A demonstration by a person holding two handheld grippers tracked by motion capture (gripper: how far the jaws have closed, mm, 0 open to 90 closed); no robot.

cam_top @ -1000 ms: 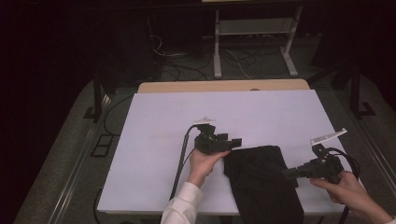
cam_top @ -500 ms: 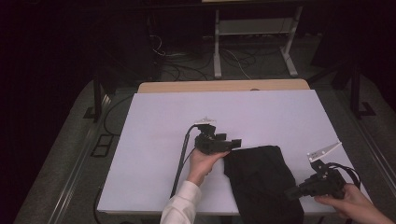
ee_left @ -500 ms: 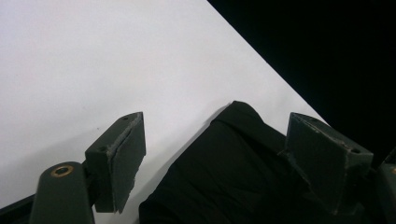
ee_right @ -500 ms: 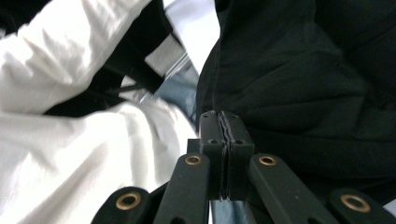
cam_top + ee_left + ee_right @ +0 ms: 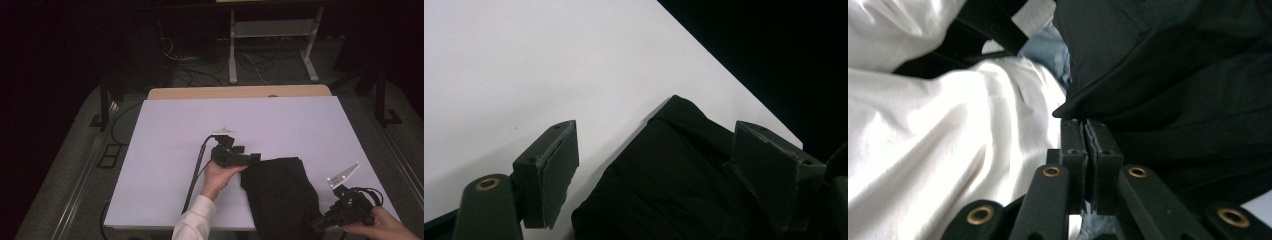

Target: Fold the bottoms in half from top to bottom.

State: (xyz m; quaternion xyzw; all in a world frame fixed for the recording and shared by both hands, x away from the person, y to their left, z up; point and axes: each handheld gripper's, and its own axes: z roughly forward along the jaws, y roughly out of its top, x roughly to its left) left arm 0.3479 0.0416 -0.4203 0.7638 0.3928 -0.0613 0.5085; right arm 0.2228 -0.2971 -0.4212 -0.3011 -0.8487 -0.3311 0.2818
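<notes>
Nearest to us, at the desk's front edge, the right claw is pointing at the low end of the black cloth, which is lying on the near right part of the white desk and seems to be spilling over that edge. In the right gripper view the jaws are sitting almost pad to pad, having just been opening a crack. The cloth's hem is meeting their tips, and we are not making out any fold between them. If that claw is loosening now, we are risking the hanging part dragging the whole cloth off the desk. It could also nip the person's white sleeve, which is crowding in just beside it. Farther in, the left claw is hanging open over the cloth's far corner. Its jaws have just been widening, with the cloth between them but untouched. Closing from there, we are likely catching only the top layer or pushing the corner into a bunch.
</notes>
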